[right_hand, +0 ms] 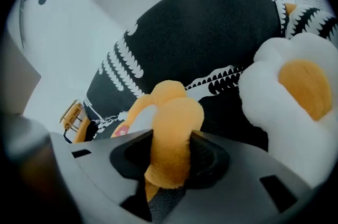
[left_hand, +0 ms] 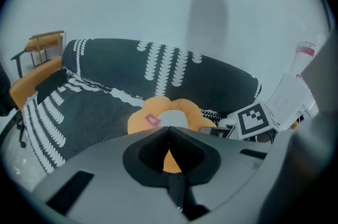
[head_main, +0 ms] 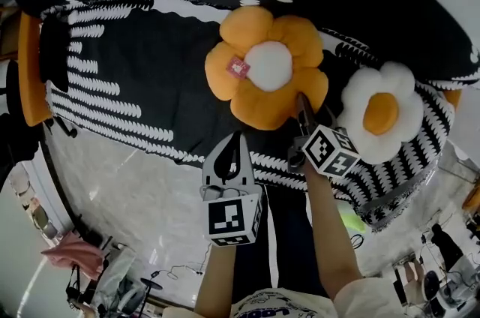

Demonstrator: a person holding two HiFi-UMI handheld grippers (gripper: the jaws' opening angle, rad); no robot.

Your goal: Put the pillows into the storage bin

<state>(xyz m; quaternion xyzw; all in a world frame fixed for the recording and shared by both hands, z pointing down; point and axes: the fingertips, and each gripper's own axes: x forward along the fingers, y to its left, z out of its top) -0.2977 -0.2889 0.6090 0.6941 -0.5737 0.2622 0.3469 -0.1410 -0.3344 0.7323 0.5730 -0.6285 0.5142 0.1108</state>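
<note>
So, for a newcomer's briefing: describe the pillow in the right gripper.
On the black-and-white sofa lie two flower pillows. The right gripper pinches the orange pillow, at left: white centre, red tag; the white pillow beside it has an orange centre.

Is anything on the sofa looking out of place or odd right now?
Only the orange flower pillow: one petal is squeezed narrow between the jaws of the right gripper. The white flower pillow beside it looks fine.

Your left gripper [head_main: 241, 138], lower centre, has its jaws together; your right gripper [head_main: 302, 100], centre-right, clamps the orange pillow [head_main: 247, 31].
</note>
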